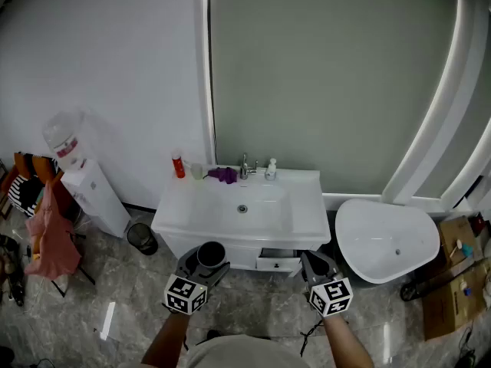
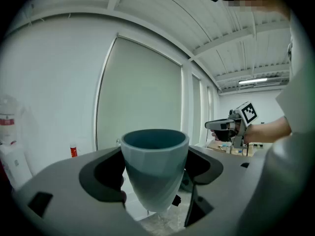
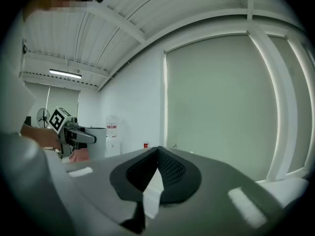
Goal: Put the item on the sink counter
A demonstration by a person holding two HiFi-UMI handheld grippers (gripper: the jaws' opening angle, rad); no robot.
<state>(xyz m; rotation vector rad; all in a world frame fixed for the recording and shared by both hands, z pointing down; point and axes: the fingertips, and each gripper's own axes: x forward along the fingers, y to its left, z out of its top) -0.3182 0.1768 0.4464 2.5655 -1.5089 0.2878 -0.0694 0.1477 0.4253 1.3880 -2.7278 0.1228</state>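
A grey-blue cup (image 1: 212, 251) stands upright between the jaws of my left gripper (image 1: 207, 261), which is shut on its sides, in front of the white sink counter (image 1: 307, 213) and below its front edge. In the left gripper view the cup (image 2: 155, 171) fills the gap between the two pads. My right gripper (image 1: 314, 261) hangs shut and empty before the counter's right half; in its own view the right gripper (image 3: 158, 150) has its tips together with nothing between them.
At the back of the counter stand a red bottle (image 1: 178, 165), a purple cloth (image 1: 223, 175), a faucet (image 1: 245, 165) and a soap bottle (image 1: 271, 169). A drawer (image 1: 278, 261) hangs open under it. Around it are a water dispenser (image 1: 84, 182), a bin (image 1: 142, 238) and a white tub (image 1: 387, 240).
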